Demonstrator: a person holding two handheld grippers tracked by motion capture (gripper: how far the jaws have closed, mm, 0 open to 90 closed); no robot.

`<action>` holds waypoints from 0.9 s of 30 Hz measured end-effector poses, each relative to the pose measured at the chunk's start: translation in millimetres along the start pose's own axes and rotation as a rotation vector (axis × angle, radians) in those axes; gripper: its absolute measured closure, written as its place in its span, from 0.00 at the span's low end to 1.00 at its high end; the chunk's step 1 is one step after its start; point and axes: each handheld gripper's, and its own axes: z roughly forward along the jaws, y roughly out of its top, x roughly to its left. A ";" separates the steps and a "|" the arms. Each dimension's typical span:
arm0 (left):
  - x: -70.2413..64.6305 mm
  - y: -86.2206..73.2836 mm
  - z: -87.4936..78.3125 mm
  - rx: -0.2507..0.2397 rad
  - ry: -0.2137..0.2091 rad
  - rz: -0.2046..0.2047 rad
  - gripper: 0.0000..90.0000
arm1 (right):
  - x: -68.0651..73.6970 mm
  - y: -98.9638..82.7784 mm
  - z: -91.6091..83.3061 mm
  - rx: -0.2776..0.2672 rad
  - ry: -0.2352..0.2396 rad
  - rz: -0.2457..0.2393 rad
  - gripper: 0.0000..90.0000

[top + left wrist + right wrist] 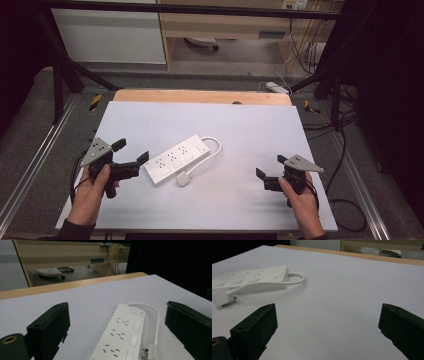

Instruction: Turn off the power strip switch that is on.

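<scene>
Two grippers hover low over the white table (240, 125), both with jaws spread wide and holding nothing. Left gripper (134, 151) angles in toward the white power strip (176, 159), just beside its near end. That strip lies diagonally mid-table, cable looped round to its plug (183, 179). Right gripper (269, 172) sits well apart, pointing left across bare surface.
</scene>
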 end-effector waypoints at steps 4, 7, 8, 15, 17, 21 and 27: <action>1.0 -1.6 -6.7 0.001 0.008 0.002 0.06 | -0.1 -0.2 -0.5 -0.001 -0.003 0.001 0.03; 1.6 -4.2 -9.5 0.004 0.006 0.003 0.06 | 0.3 -0.1 -0.5 0.000 -0.001 0.000 0.03; 2.0 -4.8 -10.5 0.006 0.005 0.006 0.06 | 0.3 0.0 -0.4 0.000 -0.002 -0.002 0.03; 7.6 -6.8 -20.5 -0.007 0.009 -0.001 0.06 | 0.4 -0.1 -0.3 0.001 -0.003 -0.007 0.03; 10.8 -8.6 -24.1 -0.006 0.018 -0.002 0.06 | 0.5 0.0 -0.2 0.000 -0.003 -0.009 0.03; 16.4 -14.1 -30.7 -0.002 0.033 -0.009 0.06 | 0.5 0.2 -0.8 -0.001 -0.003 -0.009 0.03; 22.5 -27.2 -38.2 0.021 0.038 -0.009 0.06 | 1.1 0.1 0.3 0.003 -0.003 -0.011 0.03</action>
